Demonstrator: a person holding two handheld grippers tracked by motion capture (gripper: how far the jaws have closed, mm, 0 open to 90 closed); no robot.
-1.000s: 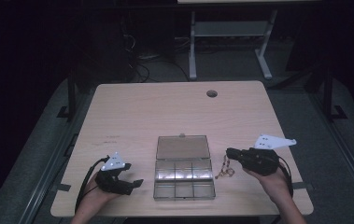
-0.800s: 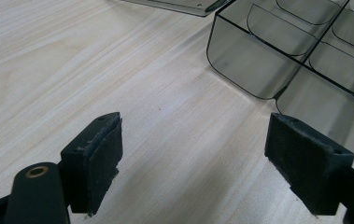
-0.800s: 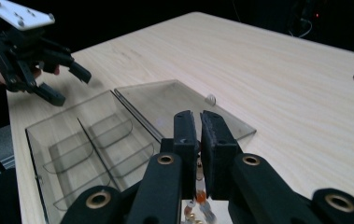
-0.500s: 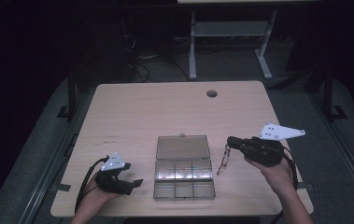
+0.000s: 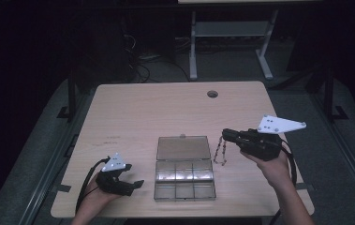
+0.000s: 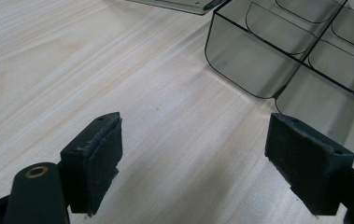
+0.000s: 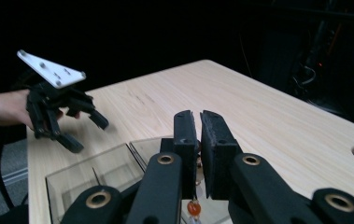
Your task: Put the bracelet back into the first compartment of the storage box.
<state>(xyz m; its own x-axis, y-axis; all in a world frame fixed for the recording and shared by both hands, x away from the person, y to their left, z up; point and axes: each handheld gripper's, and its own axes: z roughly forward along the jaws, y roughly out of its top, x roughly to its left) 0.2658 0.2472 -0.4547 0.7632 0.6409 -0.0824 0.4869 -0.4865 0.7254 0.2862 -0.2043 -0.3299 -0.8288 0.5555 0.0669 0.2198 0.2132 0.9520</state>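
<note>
Below the right tool point(image 7: 198, 135), a bead string point(image 5: 221, 149) (mostly hidden by jaws)

The left tool point(image 6: 193, 158) hovered with both black jaws spread wide over the pale wooden desk point(image 6: 72, 60), just beside the clear plastic compartment box point(image 6: 277, 60), touching nothing.

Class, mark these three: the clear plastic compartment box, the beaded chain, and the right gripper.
Clear plastic compartment box point(image 5: 184, 180): high view, on the central dividers.
Beaded chain point(image 5: 221, 151): high view, on the hanging loop's middle.
Right gripper point(image 5: 225, 134): high view, between the jaw tips.
</note>
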